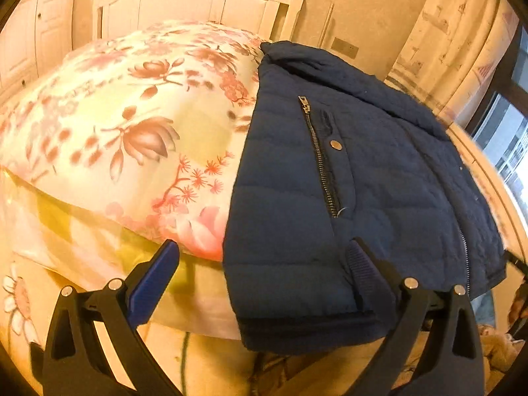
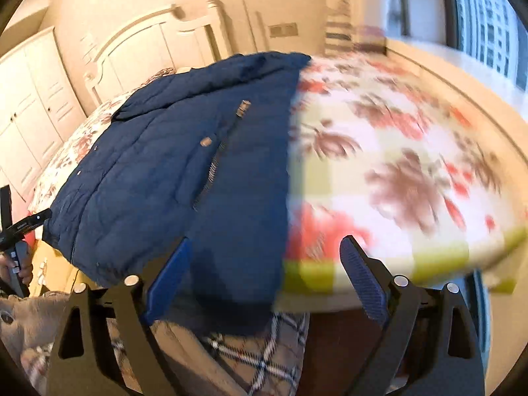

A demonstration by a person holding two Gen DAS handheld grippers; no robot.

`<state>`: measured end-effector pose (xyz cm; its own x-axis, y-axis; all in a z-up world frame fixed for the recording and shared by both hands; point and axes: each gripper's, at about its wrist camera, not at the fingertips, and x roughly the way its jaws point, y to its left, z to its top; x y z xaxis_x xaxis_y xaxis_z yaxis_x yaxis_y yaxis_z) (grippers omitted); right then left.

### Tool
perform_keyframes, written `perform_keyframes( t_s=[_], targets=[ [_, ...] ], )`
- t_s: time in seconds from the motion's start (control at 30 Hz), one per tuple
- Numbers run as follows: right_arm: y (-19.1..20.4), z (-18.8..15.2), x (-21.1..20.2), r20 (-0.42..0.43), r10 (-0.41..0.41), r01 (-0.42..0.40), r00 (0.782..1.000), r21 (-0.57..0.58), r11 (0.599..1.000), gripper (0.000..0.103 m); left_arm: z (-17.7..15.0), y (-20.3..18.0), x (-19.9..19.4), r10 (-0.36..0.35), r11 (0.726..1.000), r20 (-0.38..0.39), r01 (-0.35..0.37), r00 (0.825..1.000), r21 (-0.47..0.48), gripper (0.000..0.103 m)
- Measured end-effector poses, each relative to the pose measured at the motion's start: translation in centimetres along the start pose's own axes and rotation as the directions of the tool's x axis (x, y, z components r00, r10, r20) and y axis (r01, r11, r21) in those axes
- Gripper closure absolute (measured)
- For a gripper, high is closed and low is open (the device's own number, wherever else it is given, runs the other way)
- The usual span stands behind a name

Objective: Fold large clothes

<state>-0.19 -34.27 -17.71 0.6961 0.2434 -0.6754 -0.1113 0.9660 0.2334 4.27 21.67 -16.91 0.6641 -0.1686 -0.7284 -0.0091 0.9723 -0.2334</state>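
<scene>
A navy quilted jacket (image 1: 363, 198) lies flat on a floral bedspread (image 1: 132, 125), zipper and a snap button facing up, its hem hanging over the near bed edge. My left gripper (image 1: 264, 257) is open, just before the jacket's hem at its left corner, holding nothing. In the right wrist view the jacket (image 2: 184, 171) lies left of centre on the bedspread (image 2: 396, 165). My right gripper (image 2: 264, 254) is open and empty above the jacket's right hem corner. The left gripper's handle (image 2: 19, 231) shows at the far left.
A white headboard (image 1: 198, 3) stands at the far end of the bed. White wardrobe doors (image 2: 29, 105) lie left, a window (image 2: 488, 19) and curtain (image 1: 455, 39) right. Plaid fabric (image 2: 264, 356) shows below the bed edge.
</scene>
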Motion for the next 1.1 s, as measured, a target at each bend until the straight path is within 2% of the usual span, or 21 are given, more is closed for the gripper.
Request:
perform_keyframes(
  t_s=[0.07, 0.13, 0.27, 0.33, 0.37, 0.43, 0.53, 0.57, 0.6, 0.77, 0.87, 0.97, 1.03, 1.07, 1.1],
  targets=[
    [0.1, -0.7, -0.4, 0.005, 0.041, -0.041, 0.999, -0.014, 0.999, 0.019, -0.3, -0.6, 0.2, -0.032, 0.999, -0.020, 0.033, 0.999, 0.020, 0.003],
    [0.6, -1.1, -0.1, -0.020, 0.099, -0.100, 0.995, -0.015, 0.995, 0.028, -1.1, -1.2, 0.3, -0.073, 0.996, -0.040, 0.074, 0.997, 0.043, 0.003],
    [2.0, -1.3, 0.2, 0.001, 0.077, -0.077, 0.997, -0.053, 0.996, 0.026, -2.1, -1.9, 0.8, -0.052, 0.997, -0.038, 0.054, 0.998, 0.061, 0.003],
    [2.7, -1.2, 0.3, -0.010, 0.082, -0.083, 0.997, -0.067, 0.994, 0.028, -2.0, -1.7, 0.9, -0.101, 0.994, -0.048, 0.102, 0.994, 0.026, 0.005],
    [2.9, -1.2, 0.4, -0.014, 0.086, -0.087, 0.996, -0.077, 0.993, 0.029, -2.1, -1.8, 0.8, -0.128, 0.991, -0.048, 0.129, 0.991, 0.020, 0.015],
    [3.0, -1.3, 0.1, -0.007, 0.101, -0.101, 0.995, -0.085, 0.991, 0.036, -2.0, -2.0, 0.5, -0.109, 0.994, -0.036, 0.110, 0.993, 0.027, 0.022],
    [2.9, -1.4, -0.7, 0.033, 0.125, -0.121, 0.992, -0.094, 0.988, 0.048, -2.3, -1.1, -0.4, -0.145, 0.989, -0.010, 0.145, 0.989, 0.003, 0.045],
    [2.8, -1.4, -0.7, 0.038, 0.122, -0.118, 0.992, -0.089, 0.989, 0.049, -2.3, -0.8, -1.0, -0.169, 0.986, 0.007, 0.169, 0.986, 0.001, 0.059],
    [2.8, -1.3, -0.4, 0.039, 0.114, -0.110, 0.993, -0.087, 0.990, 0.049, -2.2, -0.8, -1.6, -0.191, 0.982, 0.026, 0.190, 0.981, 0.011, 0.061],
    [2.7, -1.0, 0.5, 0.070, 0.117, -0.112, 0.991, -0.068, 0.991, 0.048, -1.2, -2.5, -2.4, -0.167, 0.984, 0.075, 0.162, 0.983, 0.073, 0.059],
    [2.9, -0.6, 1.0, 0.084, 0.111, -0.104, 0.990, -0.080, 0.991, 0.045, -0.4, -2.8, -0.8, -0.179, 0.983, 0.061, 0.175, 0.982, 0.058, 0.040],
    [3.7, -0.1, 1.8, 0.094, 0.092, -0.082, 0.991, -0.101, 0.992, 0.042, 0.0, -3.6, 0.4, -0.161, 0.984, 0.071, 0.154, 0.984, 0.086, 0.032],
    [4.6, -0.2, 2.2, 0.108, 0.051, -0.034, 0.993, -0.149, 0.988, 0.043, 0.2, -4.5, 0.8, -0.135, 0.984, 0.064, 0.126, 0.989, 0.126, 0.034],
    [4.8, -0.4, 2.2, 0.114, 0.032, -0.012, 0.993, -0.171, 0.985, 0.047, 0.1, -4.8, 0.8, -0.125, 0.983, 0.061, 0.115, 0.990, 0.146, 0.049],
    [5.1, -0.6, 2.1, 0.114, 0.043, -0.021, 0.993, -0.191, 0.981, 0.056, -0.1, -4.9, 0.7, -0.123, 0.979, 0.059, 0.111, 0.991, 0.168, 0.062]
  ],
)
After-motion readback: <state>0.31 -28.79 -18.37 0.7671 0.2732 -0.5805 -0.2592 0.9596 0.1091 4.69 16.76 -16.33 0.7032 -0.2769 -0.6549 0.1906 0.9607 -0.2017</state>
